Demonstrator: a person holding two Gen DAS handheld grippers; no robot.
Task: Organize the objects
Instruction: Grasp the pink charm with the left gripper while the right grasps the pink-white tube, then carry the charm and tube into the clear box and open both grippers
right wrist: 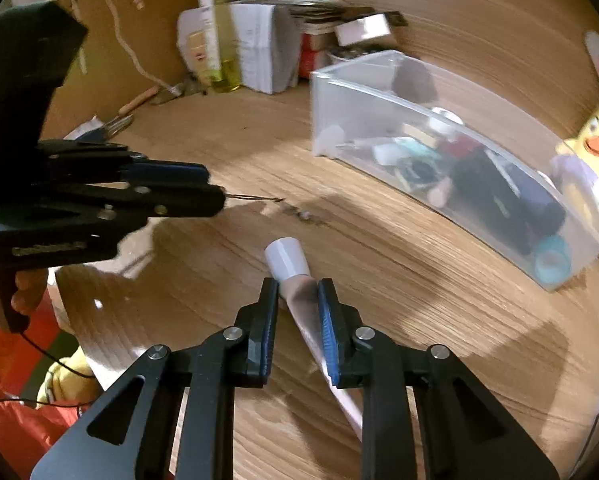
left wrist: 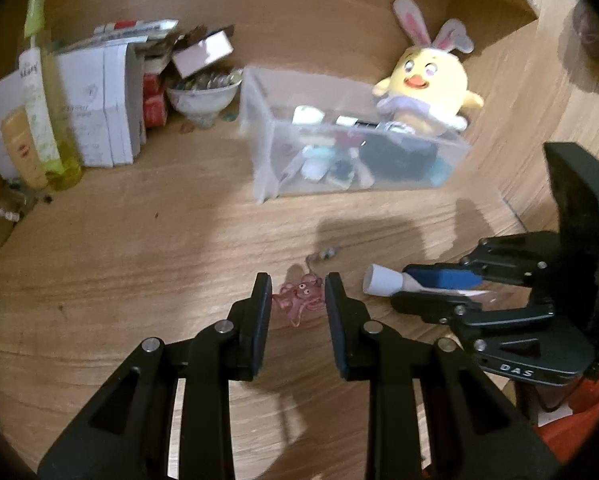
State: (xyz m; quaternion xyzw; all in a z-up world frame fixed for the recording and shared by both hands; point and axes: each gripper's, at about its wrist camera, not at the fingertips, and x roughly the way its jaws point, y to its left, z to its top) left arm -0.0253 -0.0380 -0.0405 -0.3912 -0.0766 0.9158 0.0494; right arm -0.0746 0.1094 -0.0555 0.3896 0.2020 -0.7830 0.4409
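Right gripper (right wrist: 298, 308): its jaws are standing narrow and pressing on a white tube (right wrist: 289, 270); the pads are squeezing the tube's body just behind its cap, which is pointing to 12 o'clock, while the flat tail is running back toward 5 o'clock under the right-hand finger.

White tube, seen from the left wrist (left wrist: 383, 279): it is sitting at 3 o'clock of the left fingertips, its cap sticking out leftward from the right gripper (left wrist: 439, 290).

Left gripper (left wrist: 298, 300): its jaws are standing narrow with a gap between them; a small pink rubbery figure (left wrist: 299, 298) is showing in that gap, but whether the pads are pressing it or it is lying on the wood below I cannot tell.

Left gripper, seen from the right wrist (right wrist: 215, 190): it is reaching in from 9 o'clock, and a thin cord (right wrist: 255, 199) is trailing from its tips toward 3 o'clock.

Wooden surface (left wrist: 139, 240): it is carrying everything; a few tiny beads (left wrist: 325, 254) are lying just past the pink figure at 12 o'clock.

Clear plastic bin (left wrist: 259, 140): it is sitting beyond the beads toward 1 o'clock, holding a jumble of small items.

Yellow plush chick with rabbit ears (left wrist: 427, 76): it is leaning against the bin's far right corner at 1 o'clock.

Bowl (left wrist: 201, 98): it is standing just left of the bin at 11 o'clock.

White boxes (left wrist: 99, 104): they are standing upright beside the bowl, further toward 10 o'clock.

Green bottle (left wrist: 45, 120): it is standing in front of the boxes at 10 o'clock.
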